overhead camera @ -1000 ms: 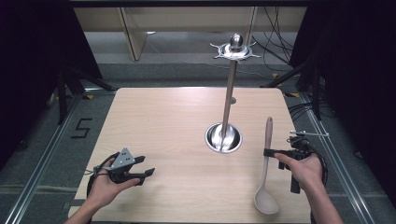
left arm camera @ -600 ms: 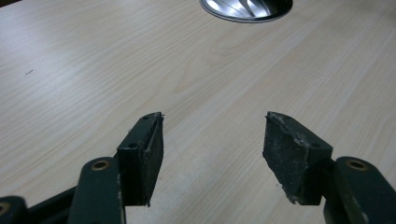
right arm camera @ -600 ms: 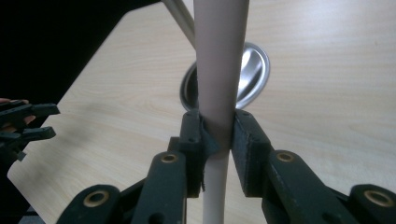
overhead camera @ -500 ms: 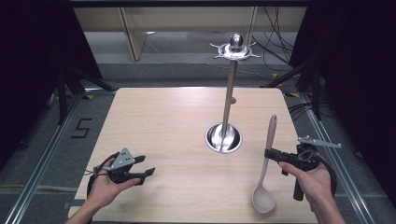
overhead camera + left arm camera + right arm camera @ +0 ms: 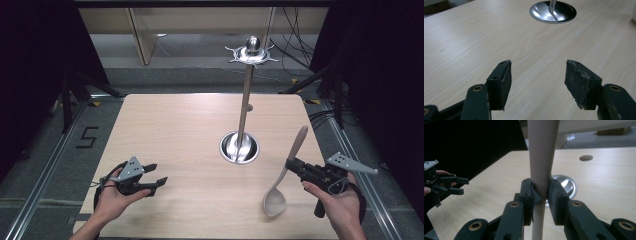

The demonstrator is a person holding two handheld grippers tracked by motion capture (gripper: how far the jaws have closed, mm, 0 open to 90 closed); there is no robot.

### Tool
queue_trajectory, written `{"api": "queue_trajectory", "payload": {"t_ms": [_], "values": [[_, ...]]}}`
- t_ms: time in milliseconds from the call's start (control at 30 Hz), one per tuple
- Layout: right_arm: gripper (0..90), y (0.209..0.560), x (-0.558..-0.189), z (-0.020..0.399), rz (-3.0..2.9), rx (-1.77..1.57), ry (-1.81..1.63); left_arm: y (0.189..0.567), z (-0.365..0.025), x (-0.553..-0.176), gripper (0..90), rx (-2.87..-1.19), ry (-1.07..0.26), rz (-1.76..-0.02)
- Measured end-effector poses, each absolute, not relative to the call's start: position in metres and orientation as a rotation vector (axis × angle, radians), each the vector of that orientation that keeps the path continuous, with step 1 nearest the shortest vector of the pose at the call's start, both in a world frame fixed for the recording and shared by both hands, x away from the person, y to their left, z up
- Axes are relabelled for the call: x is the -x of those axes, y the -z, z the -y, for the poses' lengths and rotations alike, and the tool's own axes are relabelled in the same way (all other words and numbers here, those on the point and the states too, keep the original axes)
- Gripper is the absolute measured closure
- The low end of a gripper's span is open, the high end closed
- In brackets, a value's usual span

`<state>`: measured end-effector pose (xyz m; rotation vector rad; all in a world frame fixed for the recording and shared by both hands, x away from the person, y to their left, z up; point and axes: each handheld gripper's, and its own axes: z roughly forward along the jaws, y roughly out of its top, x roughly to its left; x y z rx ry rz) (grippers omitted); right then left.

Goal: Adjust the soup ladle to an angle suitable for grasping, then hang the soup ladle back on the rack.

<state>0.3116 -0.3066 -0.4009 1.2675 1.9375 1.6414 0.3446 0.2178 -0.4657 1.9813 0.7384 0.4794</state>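
Observation:
A beige spoon (image 5: 284, 172) hangs over the table's right front, bowl down near the table, handle slanting up and away. My right gripper (image 5: 291, 165) is shut on its handle; in the right gripper view the pads (image 5: 554, 195) squeeze the spoon (image 5: 541, 157). A metal stand (image 5: 245, 105) with a round base and a hooked crown rises at the table's middle right. My left gripper (image 5: 155, 175) rests in a hand at the left front, jaws apart with bare wood between the pads (image 5: 579, 82). The stand's base (image 5: 552, 11) lies ahead of it.
The wooden table (image 5: 175, 130) has a small hole near the stand. Dark curtains flank both sides, and cables lie on the floor at the back right. Metal rails run along the table's left and right sides.
My right gripper has carried the spoon a little to the right and tilted its handle further. The left gripper has stayed put.

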Motion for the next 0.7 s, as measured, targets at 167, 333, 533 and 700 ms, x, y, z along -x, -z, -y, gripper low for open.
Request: {"api": "queue_trajectory", "payload": {"t_ms": [167,333,533,700], "values": [[75.6,0.395,-0.317,0.31,-1.915,-1.244,-1.661,0.457,-0.212,-0.351,38.1,-1.916,-0.541,-0.725],[75.6,0.39,-0.32,0.31,-1.879,-1.219,-1.655,0.453,-0.209,-0.359,38.0,-1.901,-0.555,-0.721],[75.6,0.385,-0.321,0.305,-1.891,-1.176,-1.63,0.448,-0.209,-0.356,37.5,-1.879,-0.541,-0.721],[75.6,0.382,-0.32,0.295,-1.91,-1.174,-1.569,0.44,-0.209,-0.355,37.5,-1.836,-0.516,-0.736]]}}
